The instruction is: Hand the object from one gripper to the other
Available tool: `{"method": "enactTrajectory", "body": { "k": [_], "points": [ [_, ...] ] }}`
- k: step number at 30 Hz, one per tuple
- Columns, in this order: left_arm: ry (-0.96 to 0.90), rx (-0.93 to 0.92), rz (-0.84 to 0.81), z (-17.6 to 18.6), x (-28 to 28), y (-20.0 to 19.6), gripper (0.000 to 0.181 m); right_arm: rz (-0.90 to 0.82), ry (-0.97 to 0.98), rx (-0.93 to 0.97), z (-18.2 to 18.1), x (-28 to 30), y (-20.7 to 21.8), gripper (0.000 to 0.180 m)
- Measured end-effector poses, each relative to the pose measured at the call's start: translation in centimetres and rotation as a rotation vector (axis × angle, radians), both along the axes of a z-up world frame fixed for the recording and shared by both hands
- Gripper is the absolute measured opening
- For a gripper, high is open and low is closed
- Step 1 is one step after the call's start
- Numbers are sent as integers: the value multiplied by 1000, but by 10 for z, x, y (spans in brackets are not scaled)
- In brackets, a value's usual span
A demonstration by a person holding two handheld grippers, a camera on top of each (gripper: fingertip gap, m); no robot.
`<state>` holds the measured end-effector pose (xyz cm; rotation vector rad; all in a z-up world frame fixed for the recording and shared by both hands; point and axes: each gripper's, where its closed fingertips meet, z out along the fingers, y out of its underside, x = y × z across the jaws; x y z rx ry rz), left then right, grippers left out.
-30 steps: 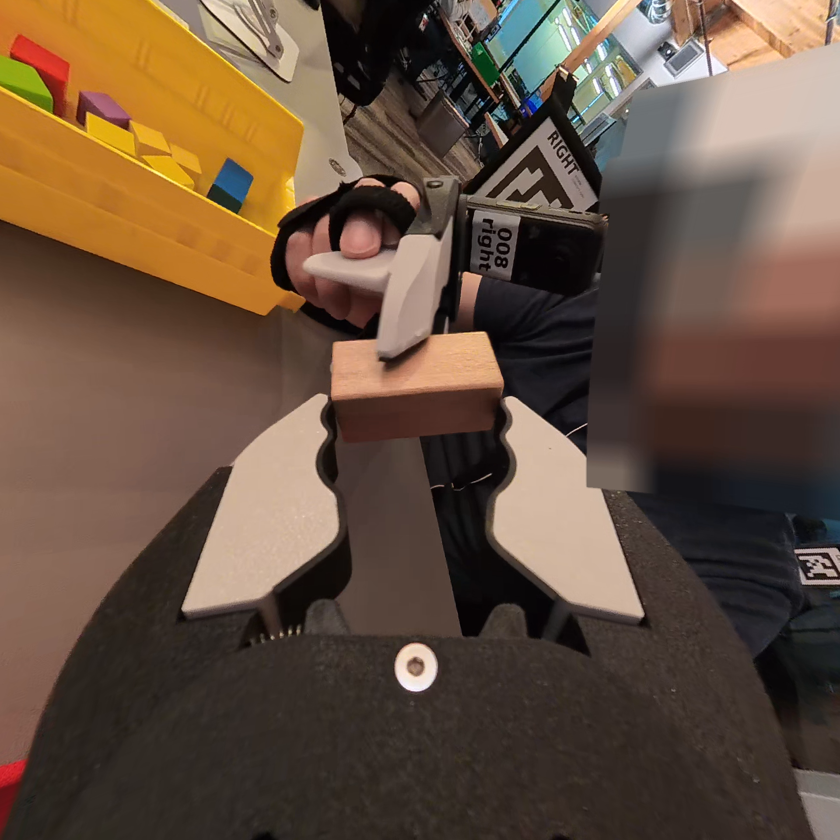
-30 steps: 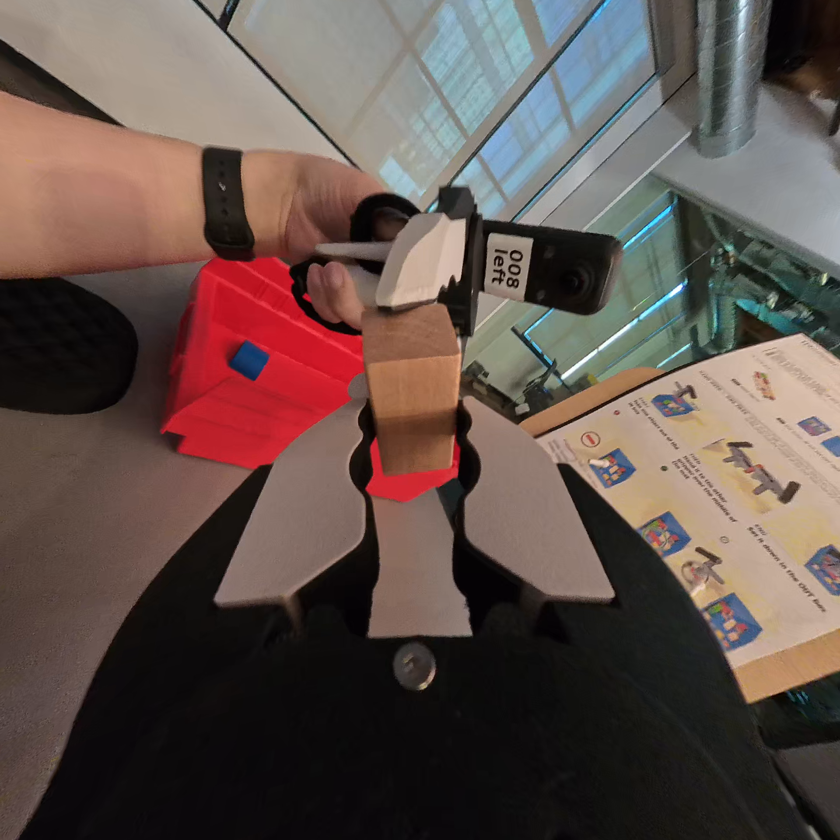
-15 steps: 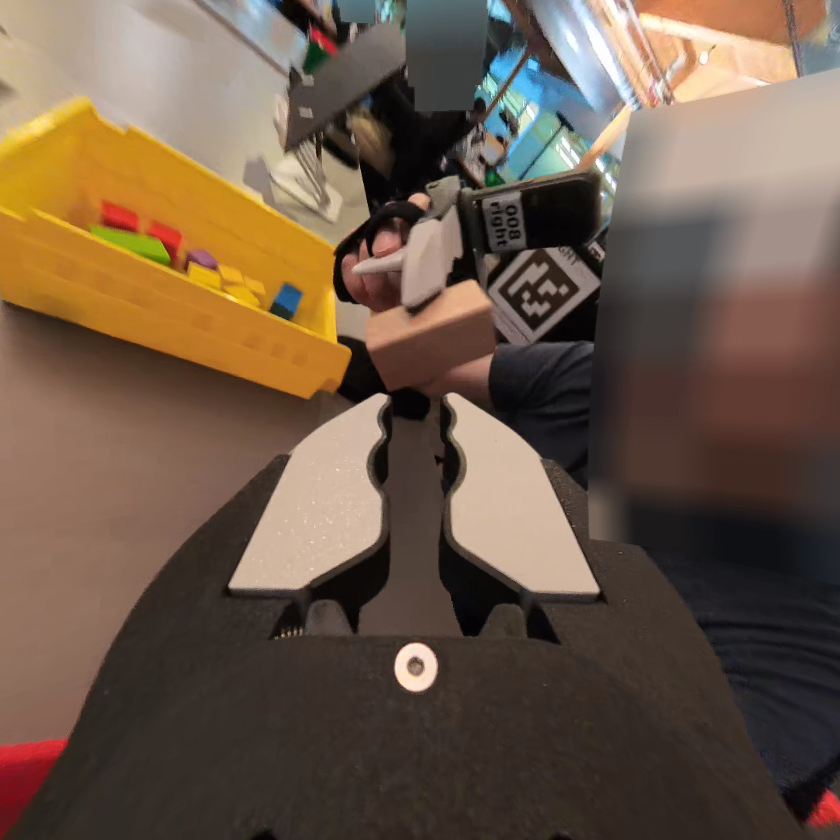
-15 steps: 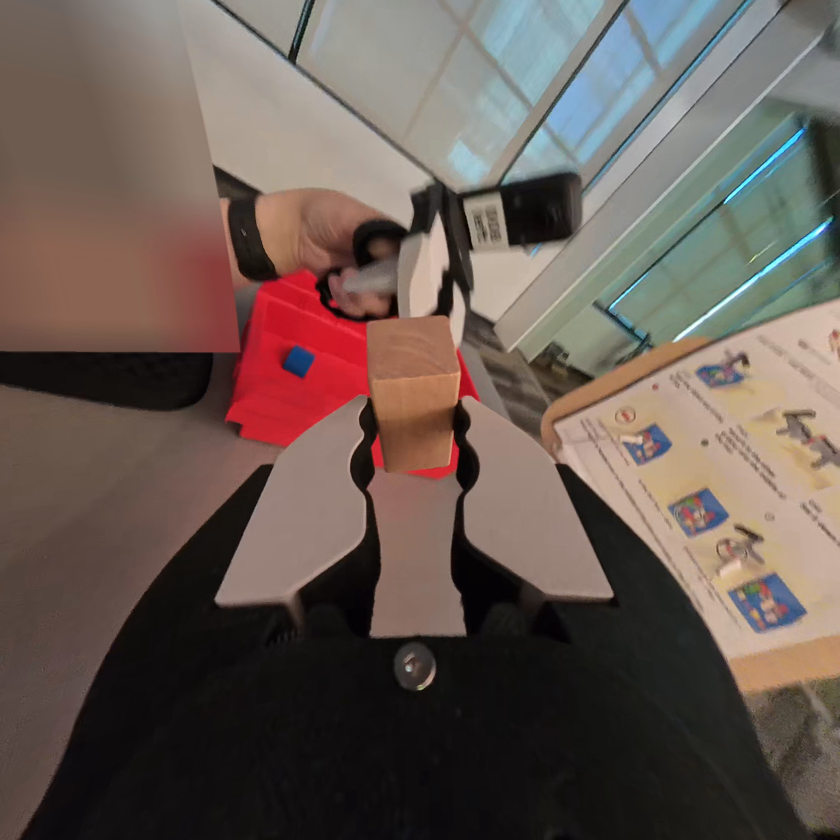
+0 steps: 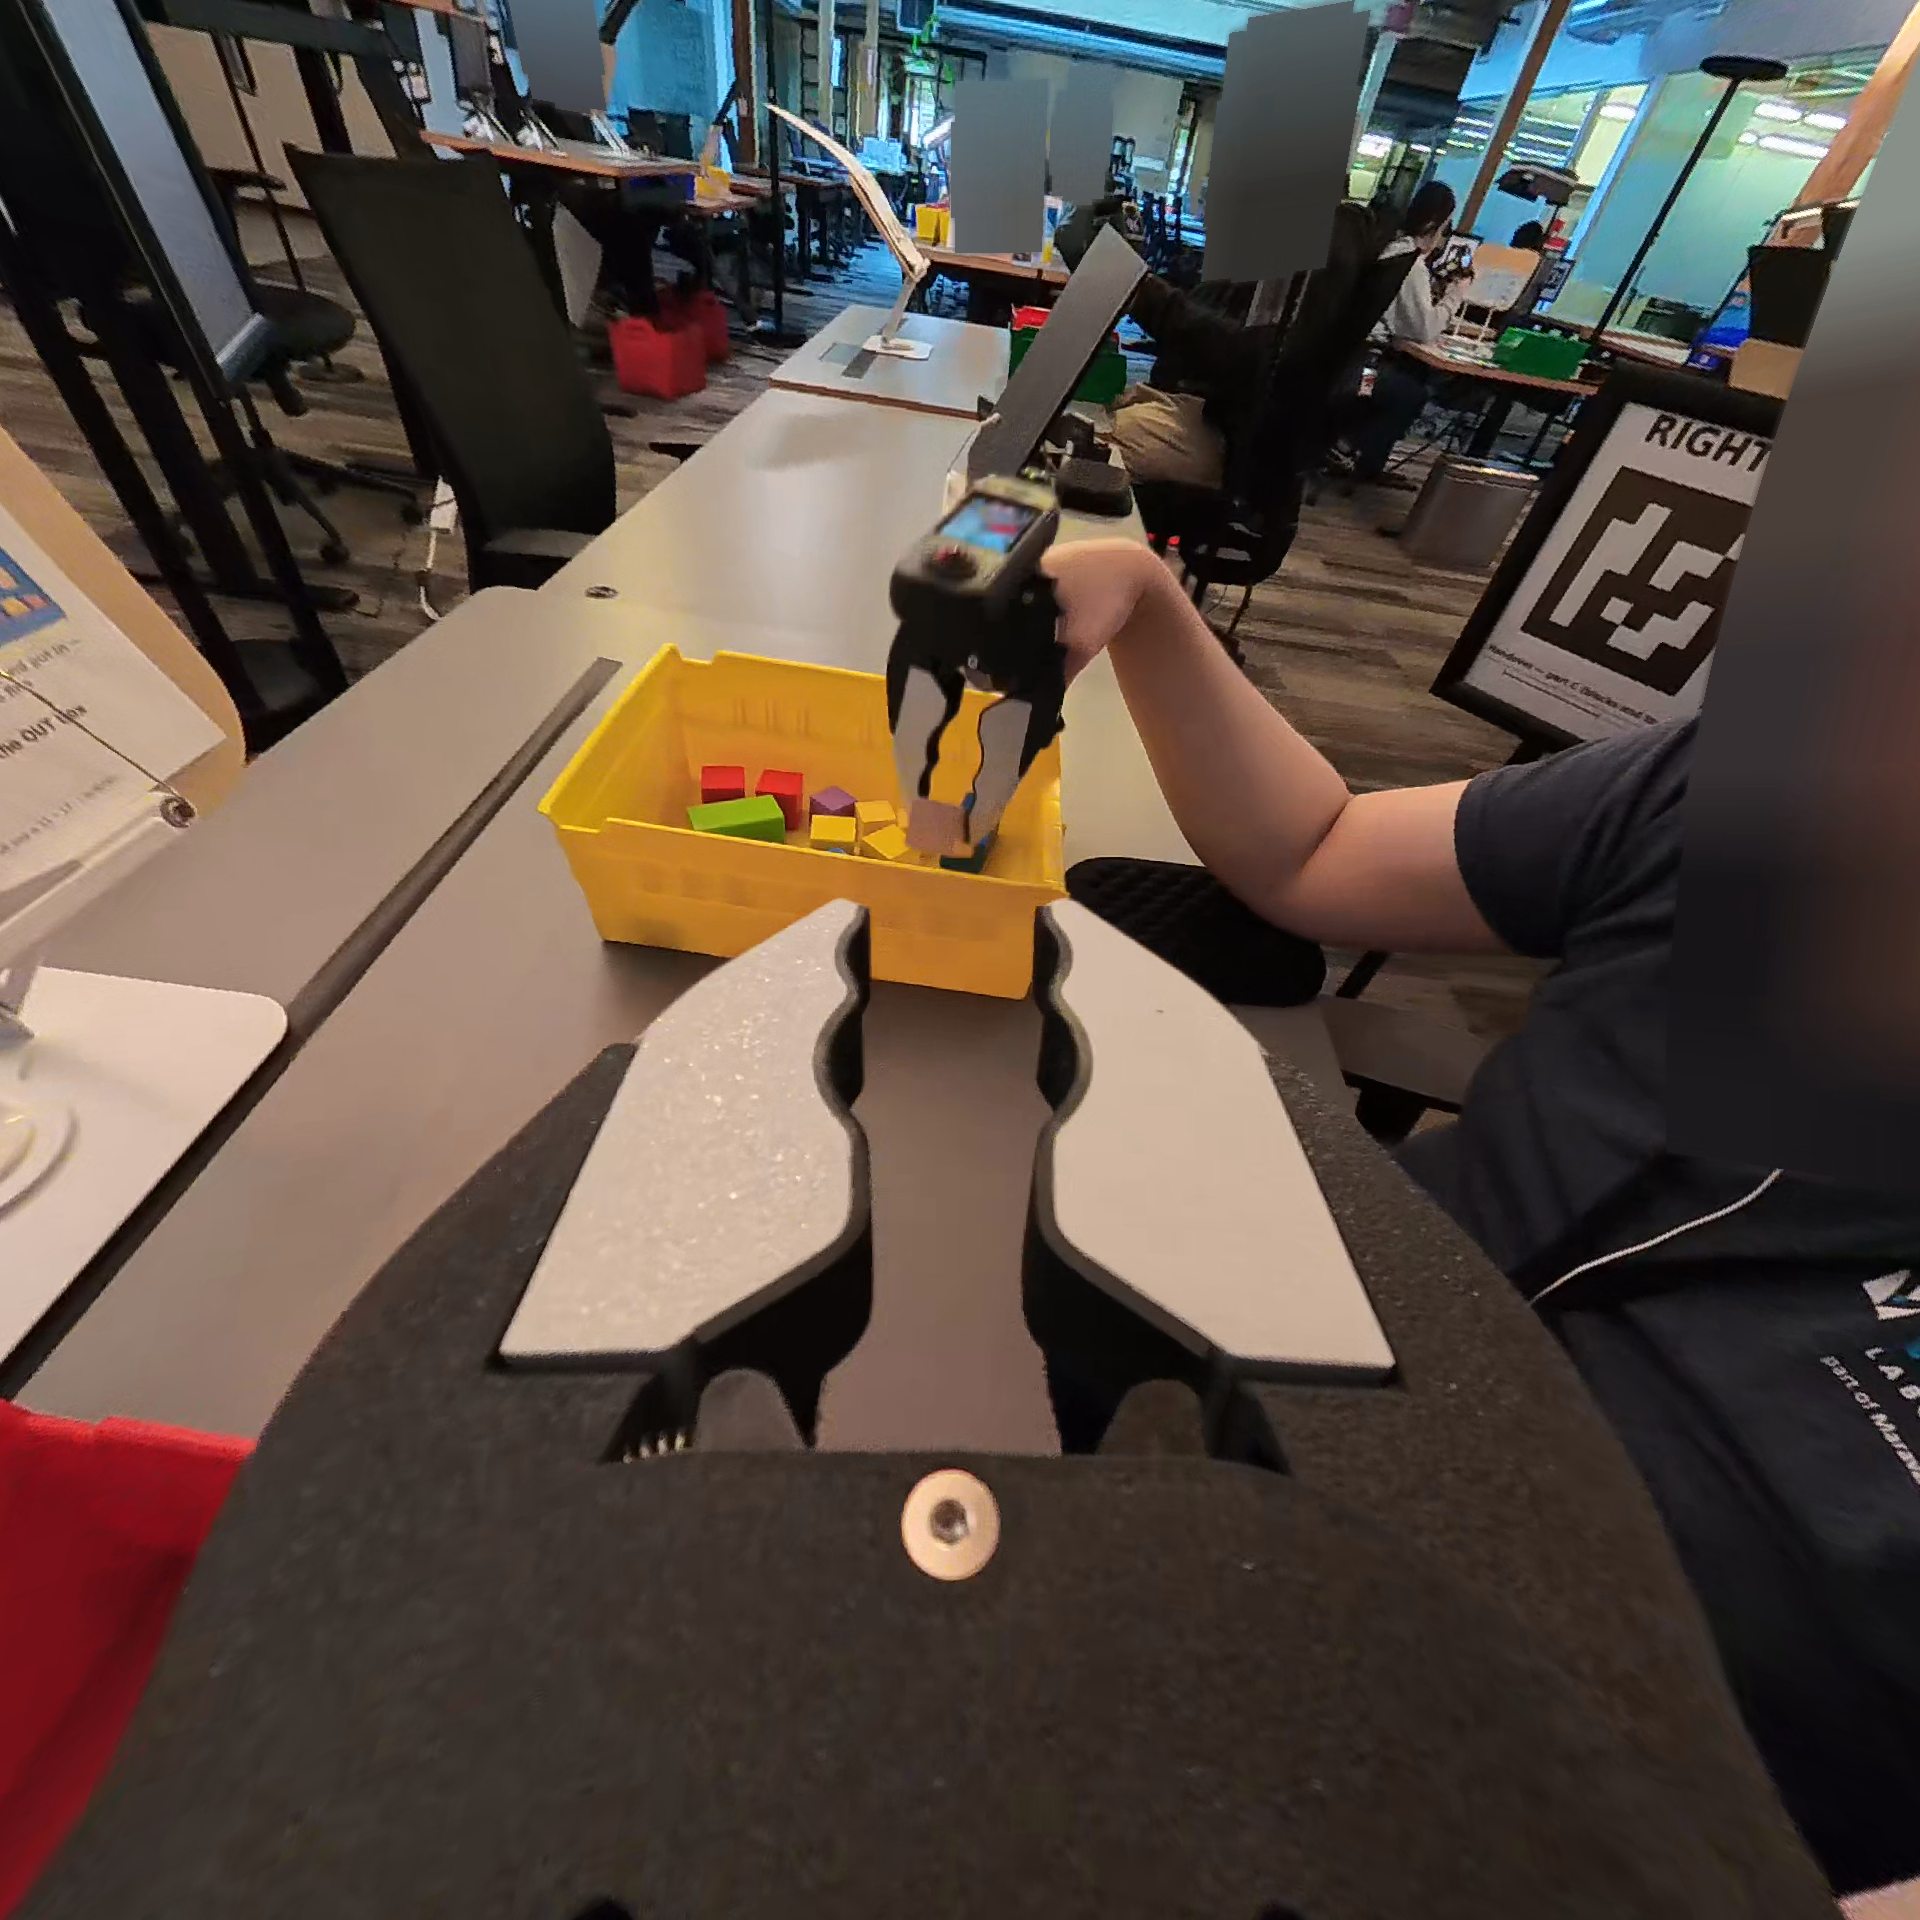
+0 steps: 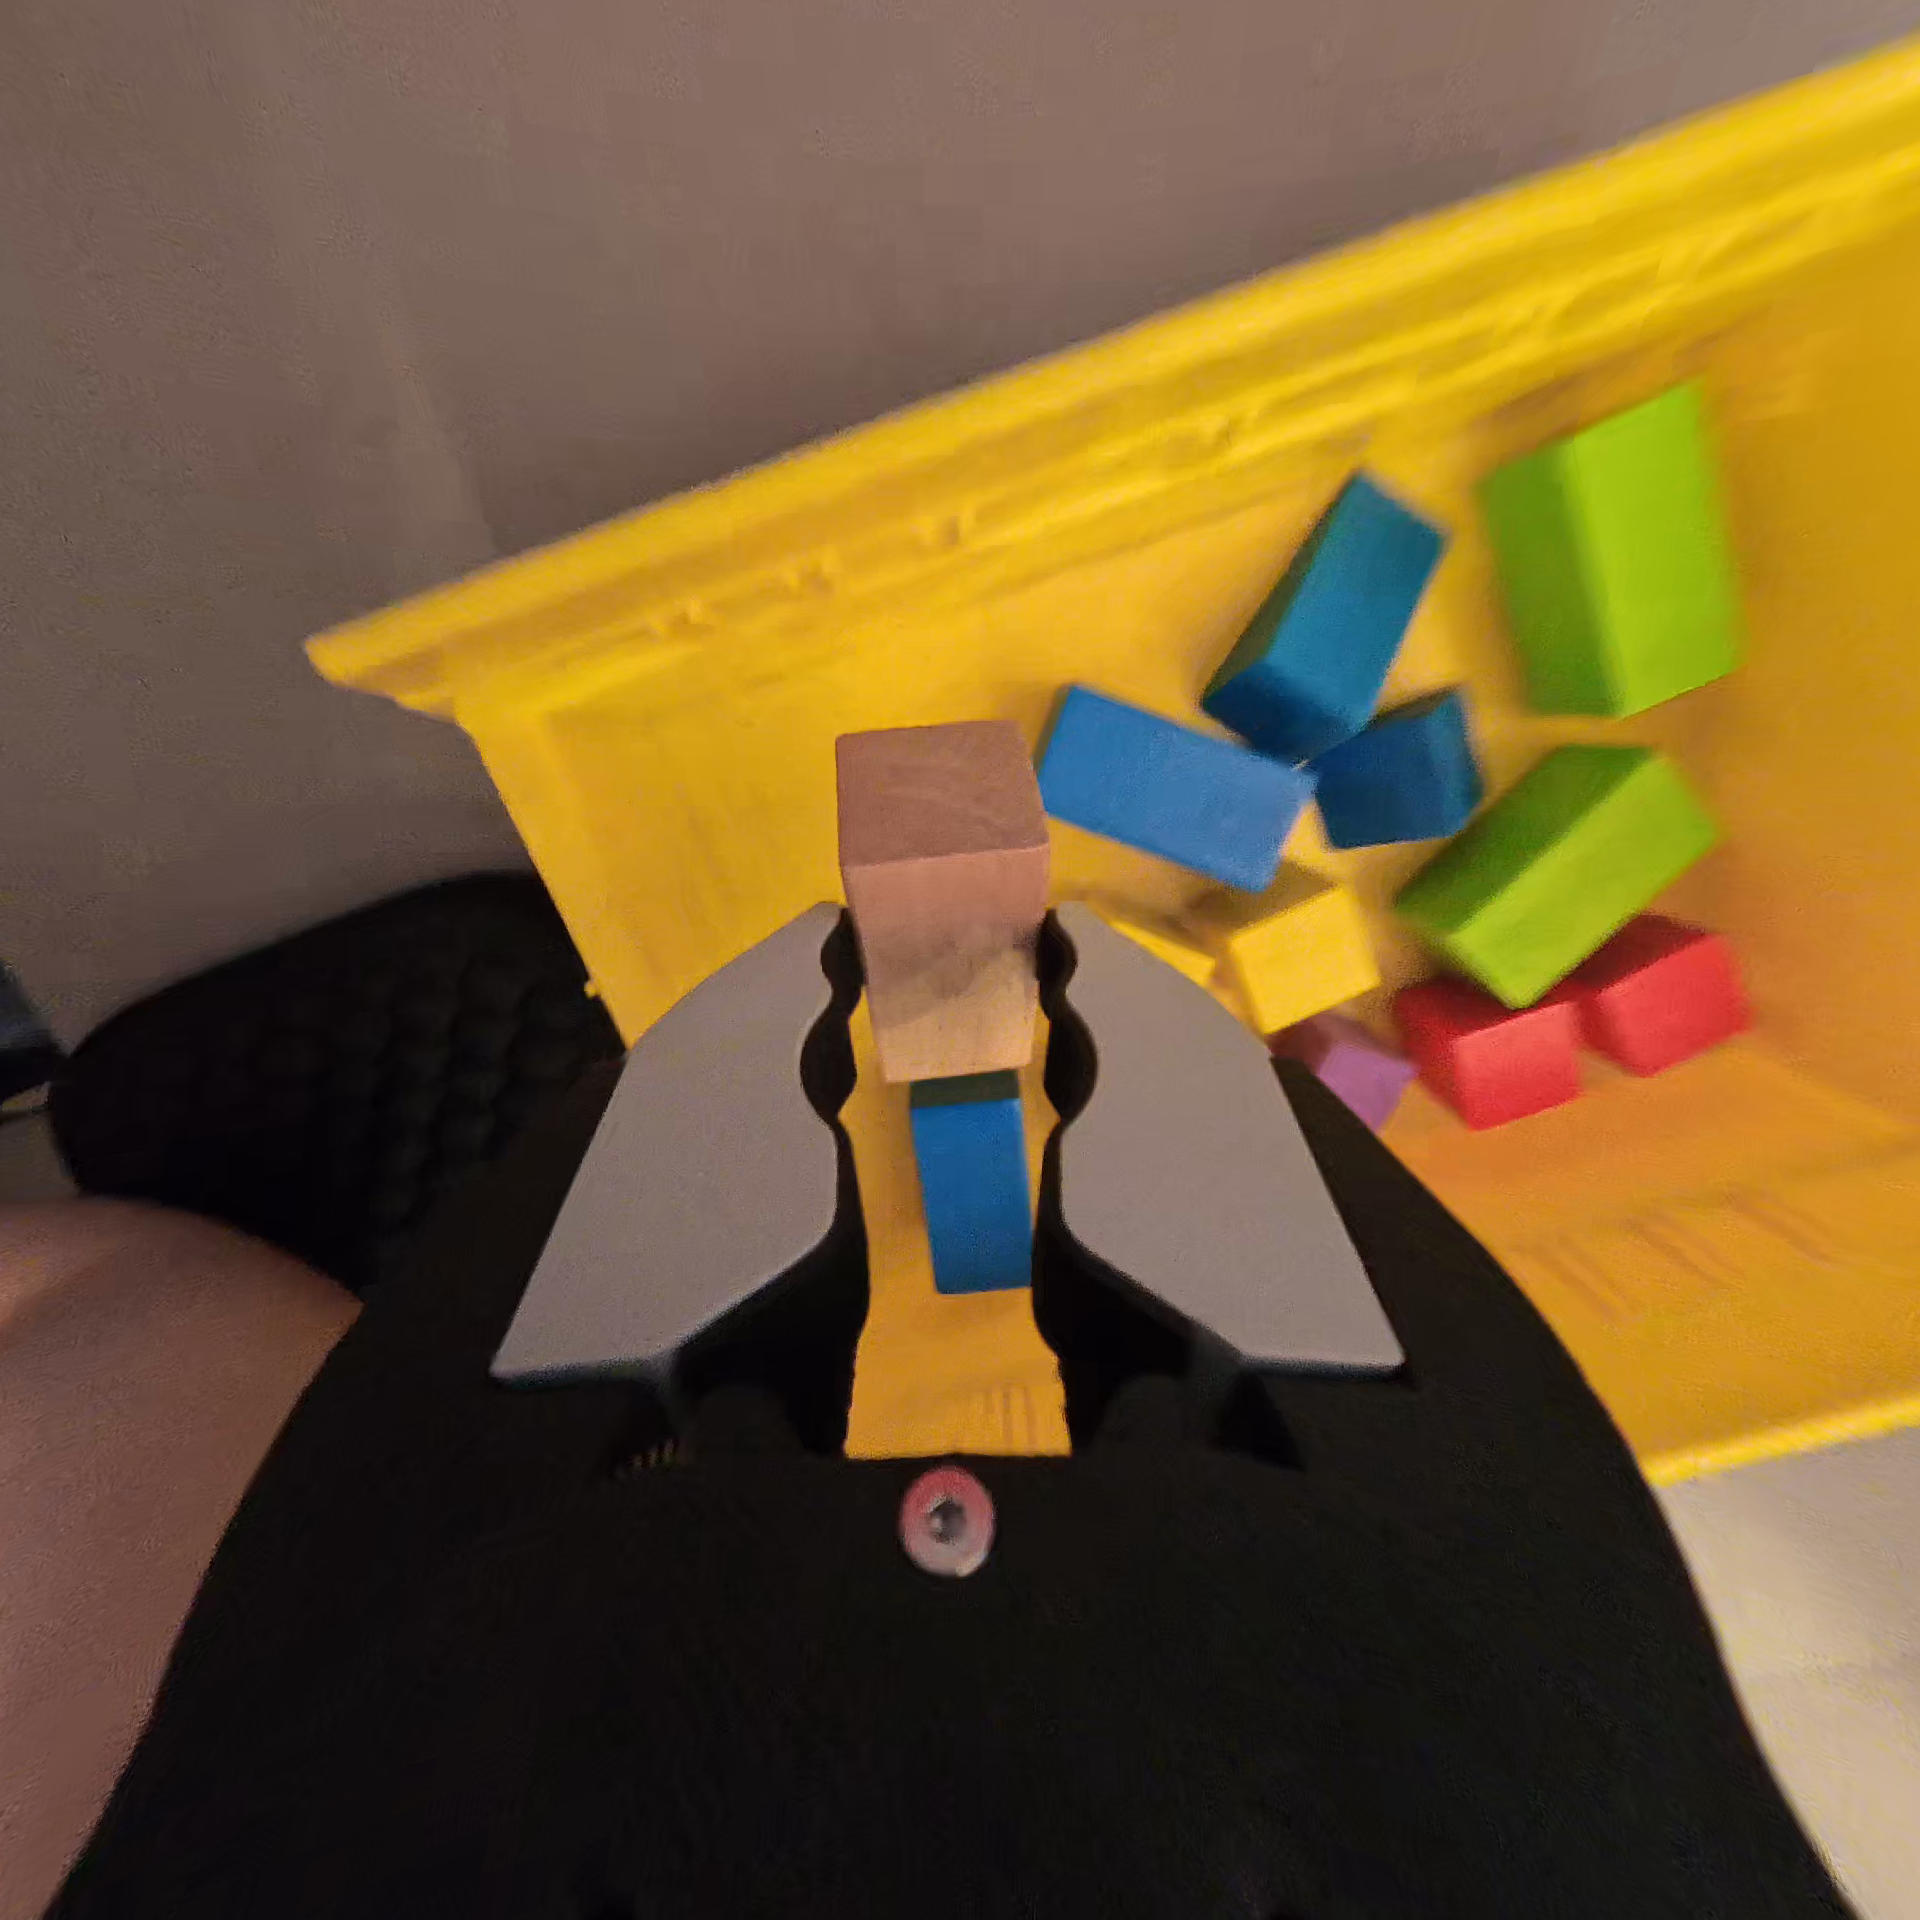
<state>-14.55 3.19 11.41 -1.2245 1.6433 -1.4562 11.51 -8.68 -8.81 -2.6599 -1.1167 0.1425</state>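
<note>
Now the handover is behind us: a second ago both grippers clamped the plain wooden block in mid-air, close to the person; the left gripper has since let go and pulled back. Its fingers stand apart with nothing between them, over the grey bench.

The right gripper alone is clamped on the block — held upright, tip poking past the fingers — and has carried it down into the yellow bin, near the corner by the black arm pad. From the left wrist view the right gripper points downward inside the bin, block low among the loose pieces, whether touching them I cannot tell.

Bin contents: blue blocks, two green blocks, two red cubes, a yellow cube, a purple cube.

Writing — a framed sign with a black-and-white marker pattern stands at right, an illustrated instruction sheet at left; a red bin edge shows bottom left. Right wrist view is motion-blurred.
</note>
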Motion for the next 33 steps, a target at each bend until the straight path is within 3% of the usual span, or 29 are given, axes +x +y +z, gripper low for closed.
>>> {"method": "enactTrajectory", "body": {
  "k": [6, 14, 21, 33],
  "points": [
    [31, 10, -1, -3, 1, -5, 34, -23, -18, -214, -40, 3, -11, 34],
    [70, 42, -6, -10, 4, -10, 35, -241, -94, -365, -56, 25, -25, 34],
    [84, 40, -11, -12, 4, -12, 34, -324, -190, -415, -63, 27, -23, 33],
    [109, 56, -17, -17, 7, -15, 35, -378, -188, -419, -63, 27, -23, 34]
  ]
}}
